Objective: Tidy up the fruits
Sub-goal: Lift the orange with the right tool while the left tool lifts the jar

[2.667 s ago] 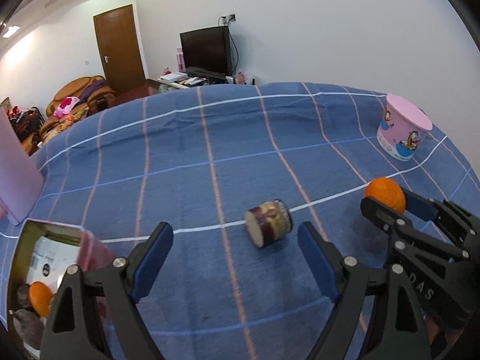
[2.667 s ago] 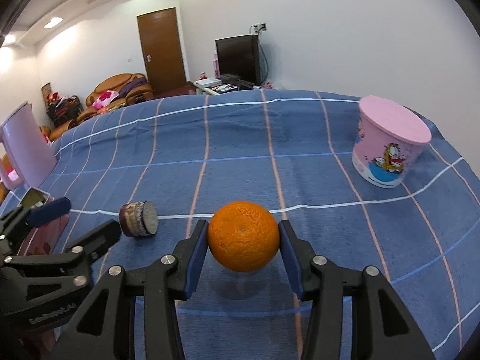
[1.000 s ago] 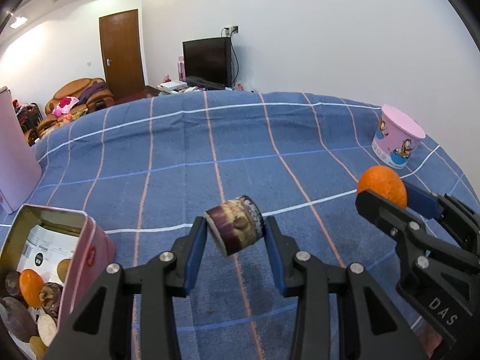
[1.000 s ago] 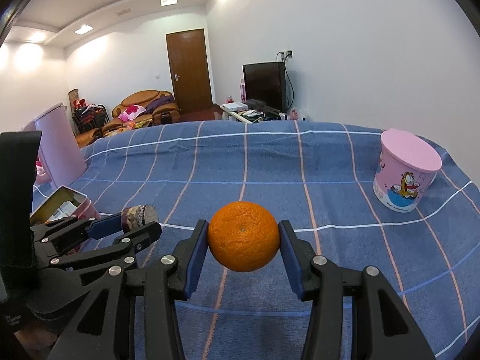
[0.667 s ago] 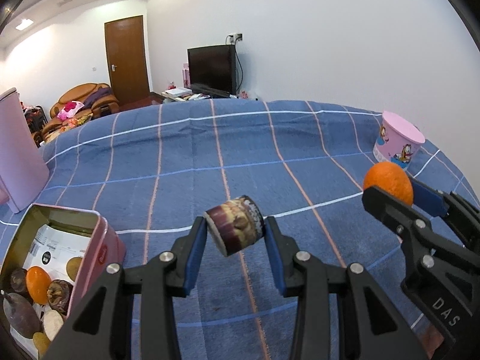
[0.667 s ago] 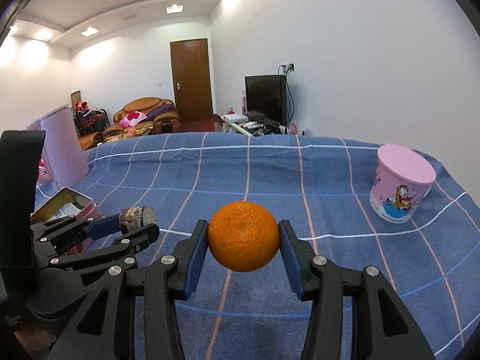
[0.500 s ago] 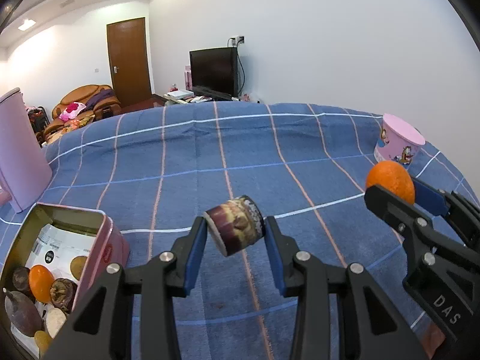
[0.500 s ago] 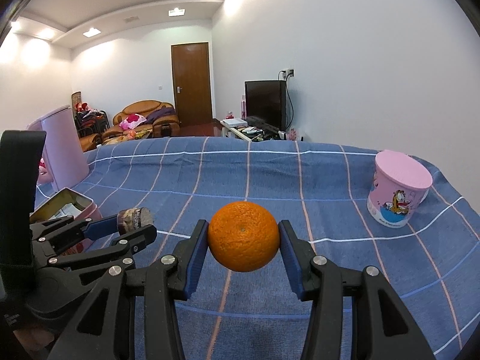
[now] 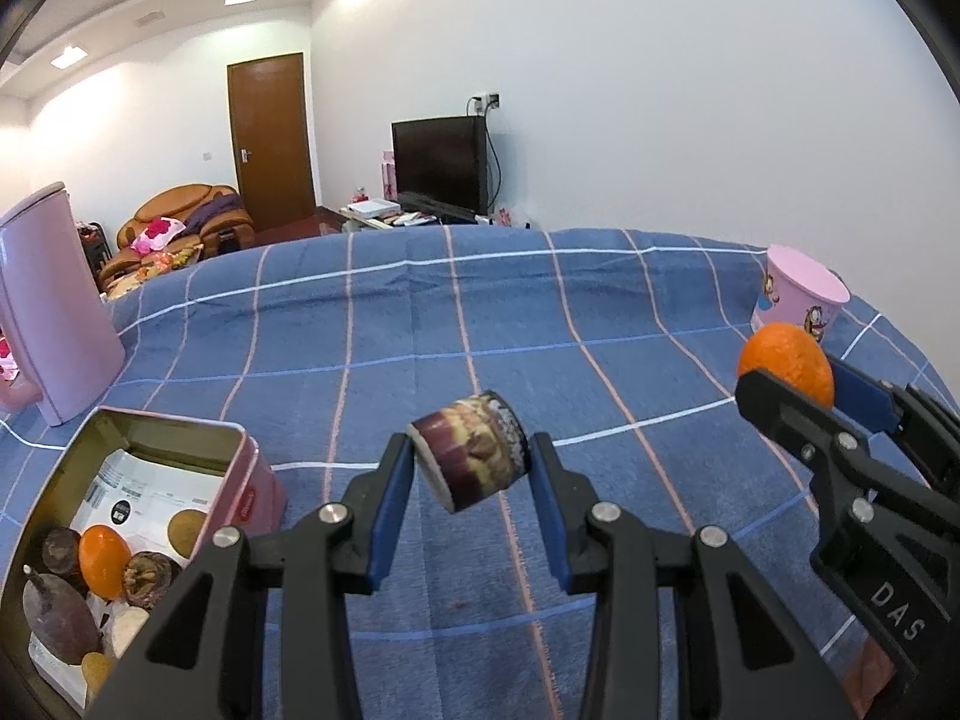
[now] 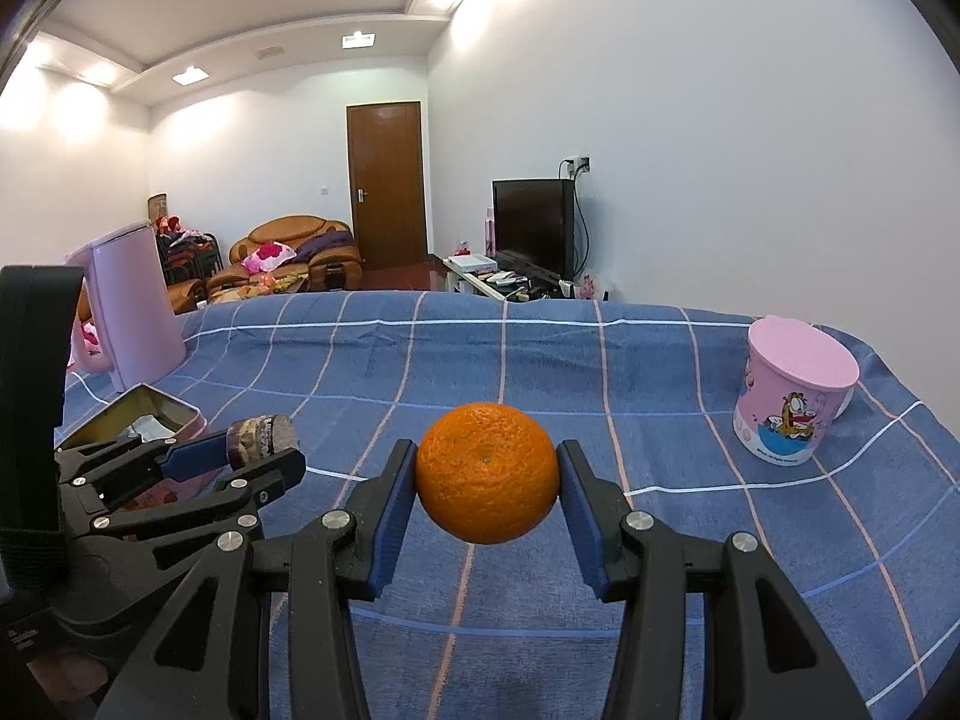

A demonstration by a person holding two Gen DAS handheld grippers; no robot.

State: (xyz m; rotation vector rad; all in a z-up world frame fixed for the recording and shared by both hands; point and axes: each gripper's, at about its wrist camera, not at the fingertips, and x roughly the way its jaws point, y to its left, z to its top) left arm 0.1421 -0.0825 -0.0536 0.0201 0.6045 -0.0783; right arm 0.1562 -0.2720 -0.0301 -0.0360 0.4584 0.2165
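In the left wrist view, the left claw (image 9: 472, 468) pinches a short brown-and-purple mottled cylinder (image 9: 471, 457), tilted with its pale cut face turned down and to the left, well clear of the blue checked cloth (image 9: 420, 324) below it. The open pink tin (image 9: 249, 483) sits down and to the left of this claw, with an orange fruit (image 9: 103, 553) and several brown and dark pieces already inside on a printed paper. To do this step well, I would carry the cylinder left over the tin's near wall, lower it until it is just above the fruit already there, and only then ease the fingers apart, since a tilted cylinder could roll if dropped from height. What kind of fruit the cylinder is I cannot say for sure (it could be a cut section of something, or a toy). To the right of this claw the right claw shows side-on with the orange (image 9: 786, 363), and beyond that stands a pink cartoon cup (image 9: 798, 294). In the right wrist view, the right claw (image 10: 486, 483) is closed on the orange, a round, pebbly-skinned, evenly coloured fruit held square between both pads above the cloth. It should probably wait to the right until the left claw has cleared the tin, which lies off to its left.
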